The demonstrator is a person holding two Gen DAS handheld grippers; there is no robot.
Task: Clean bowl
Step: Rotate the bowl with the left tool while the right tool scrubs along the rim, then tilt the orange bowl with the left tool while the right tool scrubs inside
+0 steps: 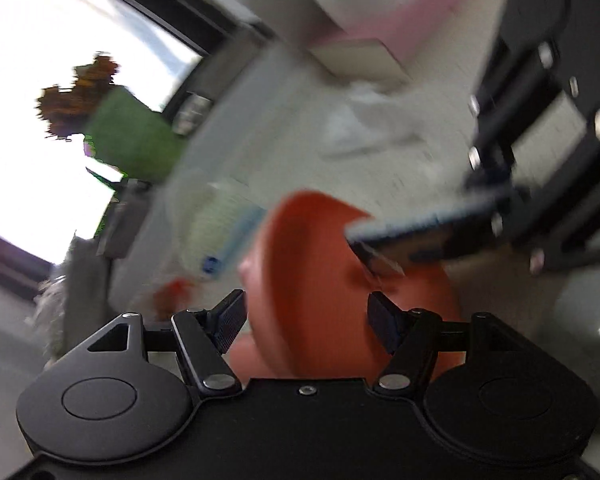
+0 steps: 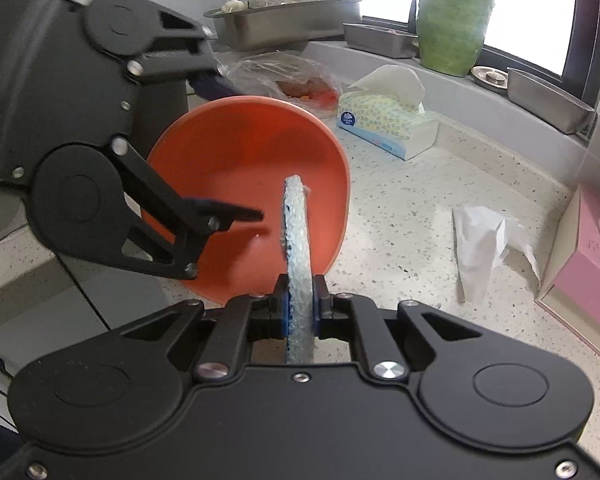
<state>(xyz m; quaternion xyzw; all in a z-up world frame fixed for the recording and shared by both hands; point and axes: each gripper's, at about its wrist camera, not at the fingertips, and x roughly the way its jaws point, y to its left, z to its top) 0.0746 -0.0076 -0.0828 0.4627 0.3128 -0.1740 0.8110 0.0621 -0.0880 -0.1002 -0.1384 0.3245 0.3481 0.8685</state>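
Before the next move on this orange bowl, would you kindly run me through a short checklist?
1. Sponge held in right gripper: ok, clamped upright between the pads.
2. Left gripper gripping orange bowl: not ok, its jaws straddle the wall without clamping.
3. Bowl opening facing the sponge: ok, the bowl is tilted on its edge.
4. Sponge tip touching the bowl's inside: cannot tell.
5. Crumpled paper out of the way: ok, it lies apart on the countertop.

Nothing legible from here: the tissue pack (image 2: 386, 126) beside the green vase (image 2: 452, 24) carries a blue logo, its lettering too small to read.
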